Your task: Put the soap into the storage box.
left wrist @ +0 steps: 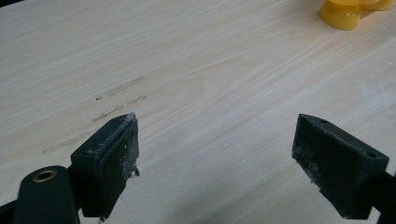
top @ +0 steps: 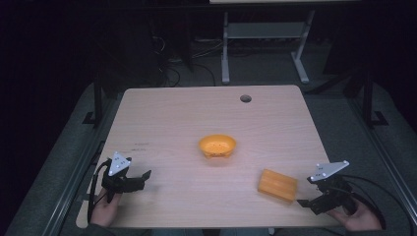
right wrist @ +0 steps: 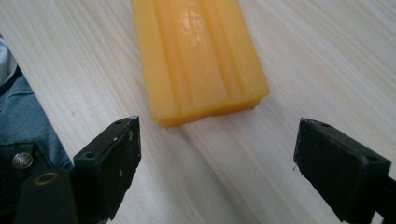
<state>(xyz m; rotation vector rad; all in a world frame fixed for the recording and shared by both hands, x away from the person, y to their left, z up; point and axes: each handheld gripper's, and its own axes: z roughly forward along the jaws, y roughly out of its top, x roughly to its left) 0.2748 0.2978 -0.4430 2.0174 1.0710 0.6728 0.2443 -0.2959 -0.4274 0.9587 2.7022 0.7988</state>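
Tongs sit at the two near corners of the table (top: 206, 123), one in each hand. The left gripper (top: 140, 178) is held low over the wood with its jaws spread wide and nothing between them; in the left gripper view the same gripper (left wrist: 215, 154) faces bare tabletop, and the orange bowl (left wrist: 348, 11) shows well ahead of it and off to the right jaw's side, at the top edge. The right gripper (top: 307, 202) is likewise spread, with nothing pinched. In the right gripper view the right gripper (right wrist: 217, 158) looks along the orange ridged block (right wrist: 198, 58), which lies flat just ahead of the jaws, its near end closer to the left jaw than the right, and apart from both.

From the high view the block (top: 278, 185) lies just beside the right gripper, toward the table's middle, and the bowl (top: 217, 146) stands between the two grippers but farther out, well apart from both. Whether the bowl holds anything is hard to tell at this size. Nothing lies between either gripper and these two things.

A few faint scuff marks (left wrist: 116, 100) streak the pale wood ahead of the left gripper. A round cable hole (top: 245, 98) sits near the table's far edge. A blue denim garment (right wrist: 23, 140) shows beside the right gripper's left jaw. Beyond the table the room is dark, with the white legs of another desk (top: 263, 44) and loose cables (top: 172, 64) on the floor.
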